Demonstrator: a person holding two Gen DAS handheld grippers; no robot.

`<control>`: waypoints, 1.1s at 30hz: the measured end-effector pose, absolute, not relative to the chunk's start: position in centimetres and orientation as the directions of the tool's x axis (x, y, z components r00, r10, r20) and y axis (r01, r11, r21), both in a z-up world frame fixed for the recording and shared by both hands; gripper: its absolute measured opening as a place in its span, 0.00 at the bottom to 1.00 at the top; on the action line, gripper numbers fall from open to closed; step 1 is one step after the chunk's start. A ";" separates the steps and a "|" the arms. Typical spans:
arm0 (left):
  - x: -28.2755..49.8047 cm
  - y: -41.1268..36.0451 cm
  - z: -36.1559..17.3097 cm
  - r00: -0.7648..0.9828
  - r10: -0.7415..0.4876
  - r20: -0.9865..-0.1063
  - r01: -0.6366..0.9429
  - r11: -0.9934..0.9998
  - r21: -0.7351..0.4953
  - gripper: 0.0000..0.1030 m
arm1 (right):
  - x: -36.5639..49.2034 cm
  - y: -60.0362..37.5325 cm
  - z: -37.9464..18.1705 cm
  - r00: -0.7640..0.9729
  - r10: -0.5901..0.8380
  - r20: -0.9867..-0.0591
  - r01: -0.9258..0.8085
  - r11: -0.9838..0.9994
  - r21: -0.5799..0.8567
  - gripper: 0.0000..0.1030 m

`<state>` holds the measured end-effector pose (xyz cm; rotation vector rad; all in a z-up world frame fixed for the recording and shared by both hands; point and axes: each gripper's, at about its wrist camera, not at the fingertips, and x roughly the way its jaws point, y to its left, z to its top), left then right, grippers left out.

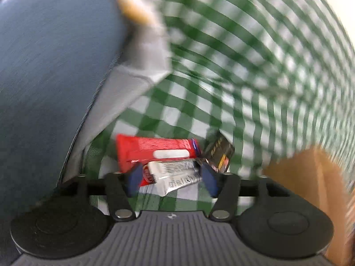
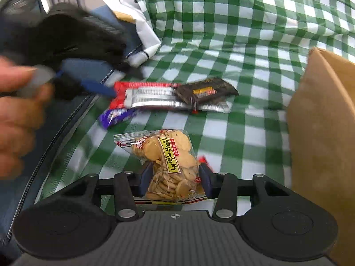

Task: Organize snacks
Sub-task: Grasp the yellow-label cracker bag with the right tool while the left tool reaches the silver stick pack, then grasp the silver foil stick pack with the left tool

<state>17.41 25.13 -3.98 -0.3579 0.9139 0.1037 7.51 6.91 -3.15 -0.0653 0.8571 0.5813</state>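
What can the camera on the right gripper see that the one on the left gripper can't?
Only the right view shows the clear bag of round crackers between the right gripper, a purple wrapper, and the person's hand. Only the left view shows the left gripper open over the silver packet. Both show the checked cloth, red packet, dark packet and cardboard box.

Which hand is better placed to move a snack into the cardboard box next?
Right. Its tongs already straddle the clear bag of round crackers, with the brown cardboard box just beside it. The left tongs stand open over the silver and red wrappers, gripping nothing.
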 end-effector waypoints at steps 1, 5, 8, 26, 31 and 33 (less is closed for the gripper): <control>17.6 23.9 -4.0 0.614 -0.038 -0.788 -0.182 0.965 -0.188 0.76 | 6.8 6.5 -2.9 0.501 0.452 -0.738 -0.507 0.844 0.173 0.46; 18.2 20.0 -5.4 0.614 0.079 -0.786 -0.041 0.997 0.068 0.80 | 4.0 4.6 -2.5 0.449 0.450 -0.772 -0.524 0.832 0.181 0.47; 18.3 18.4 -6.8 0.609 0.117 -0.785 0.037 0.984 0.176 0.74 | 2.2 3.2 -2.7 0.415 0.452 -0.790 -0.546 0.818 0.181 0.47; 9.3 21.1 -6.3 0.353 -0.099 -0.930 -0.164 0.972 -0.166 0.33 | -0.5 1.5 -4.7 0.401 0.462 -0.791 -0.580 0.796 0.171 0.47; 6.6 19.8 -7.5 0.256 -0.046 -0.966 -0.123 0.989 -0.080 0.34 | -1.2 0.8 -4.9 0.406 0.448 -0.797 -0.576 0.802 0.157 0.47; 6.5 19.9 -7.2 0.281 -0.046 -0.959 -0.121 0.989 -0.083 0.42 | -1.5 0.4 -4.9 0.402 0.445 -0.800 -0.572 0.804 0.161 0.47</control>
